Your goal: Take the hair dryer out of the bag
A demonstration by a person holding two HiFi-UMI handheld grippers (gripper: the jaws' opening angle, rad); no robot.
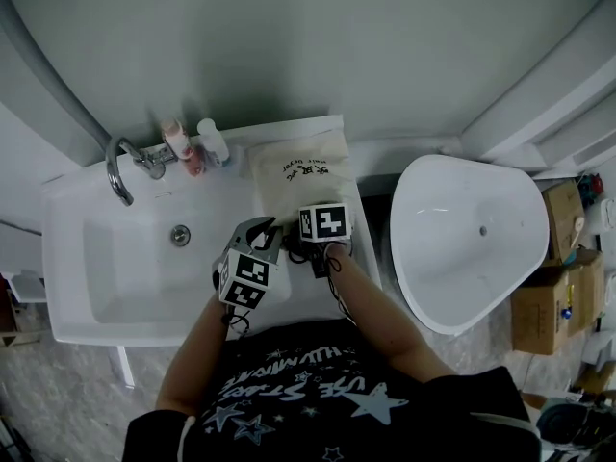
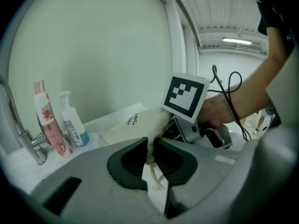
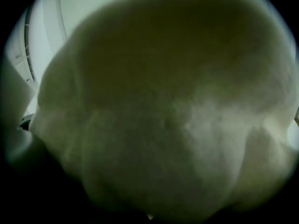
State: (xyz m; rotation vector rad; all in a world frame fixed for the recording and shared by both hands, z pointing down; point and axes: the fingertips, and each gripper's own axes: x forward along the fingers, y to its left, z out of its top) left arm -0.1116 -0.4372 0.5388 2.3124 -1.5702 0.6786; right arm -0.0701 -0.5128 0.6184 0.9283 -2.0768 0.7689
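A cream drawstring bag (image 1: 303, 173) with dark print lies on the counter right of the sink. My left gripper (image 2: 152, 155) is shut on the bag's near edge (image 2: 156, 125), with cloth and a cord strand pinched between its dark pads; in the head view it sits at the bag's near left corner (image 1: 262, 234). The right gripper's marker cube (image 1: 324, 221) stands over the bag's near end, and its jaws are hidden in the cloth. The right gripper view shows only cream cloth (image 3: 163, 115) close around the lens. No hair dryer can be made out.
A white basin (image 1: 125, 258) with a chrome faucet (image 1: 120, 166) lies to the left. A pink bottle (image 1: 181, 142) and a white pump bottle (image 1: 213, 141) stand behind the bag. A white tub (image 1: 472, 239) and cardboard boxes (image 1: 553, 277) are on the right.
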